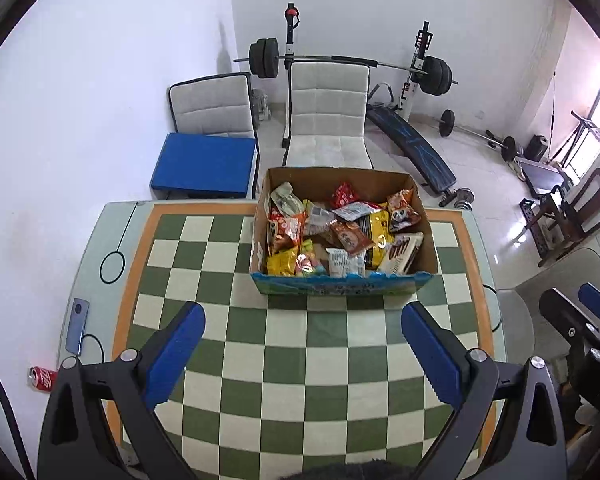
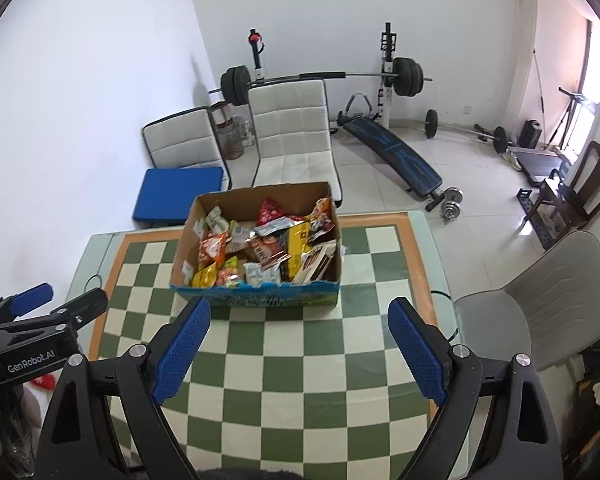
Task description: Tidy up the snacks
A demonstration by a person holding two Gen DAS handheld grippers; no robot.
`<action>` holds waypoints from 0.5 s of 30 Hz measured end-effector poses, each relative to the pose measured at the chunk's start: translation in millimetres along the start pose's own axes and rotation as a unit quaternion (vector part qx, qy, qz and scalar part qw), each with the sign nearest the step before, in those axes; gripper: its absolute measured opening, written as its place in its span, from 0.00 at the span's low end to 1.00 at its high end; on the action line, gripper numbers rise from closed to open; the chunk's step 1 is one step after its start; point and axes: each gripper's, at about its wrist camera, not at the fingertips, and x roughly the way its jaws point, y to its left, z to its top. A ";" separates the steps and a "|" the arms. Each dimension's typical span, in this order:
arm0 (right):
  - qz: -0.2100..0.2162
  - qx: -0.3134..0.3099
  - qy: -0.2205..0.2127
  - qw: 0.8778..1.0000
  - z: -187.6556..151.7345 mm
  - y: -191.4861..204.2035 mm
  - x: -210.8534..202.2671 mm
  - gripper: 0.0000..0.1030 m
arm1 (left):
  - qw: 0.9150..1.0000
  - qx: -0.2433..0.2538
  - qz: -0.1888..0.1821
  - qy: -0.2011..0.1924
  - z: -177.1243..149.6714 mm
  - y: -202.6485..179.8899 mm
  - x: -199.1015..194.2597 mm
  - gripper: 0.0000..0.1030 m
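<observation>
Here, both grippers wait short of the snack box.
Left gripper and right gripper (jaws apart, empty) face its long near wall; the right seems slightly nearer.

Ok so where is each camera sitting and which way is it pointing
Left wrist view: rides the left hand-held gripper, angled down over the checkered table toward the snack box; its open blue fingers show, the right hand-held gripper at the right edge.
Right wrist view: rides the right hand-held gripper, same downward aim; the left one shows at the left edge.
Both share the table, box, chairs and barbell rack.
</observation>
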 end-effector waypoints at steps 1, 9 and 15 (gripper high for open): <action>-0.001 0.003 0.001 1.000 1.2 -1.2 3.9 0.90 | 1.000 0.000 0.005 -0.001 1.7 0.7 4.1 0.98; -0.010 0.001 0.006 1.000 9.9 0.3 35.0 0.90 | 1.000 0.005 0.014 -0.001 7.2 2.5 31.6 0.98; -0.016 -0.009 0.012 1.000 14.4 4.8 55.1 0.90 | 1.000 0.006 0.016 0.009 6.2 1.1 43.0 0.98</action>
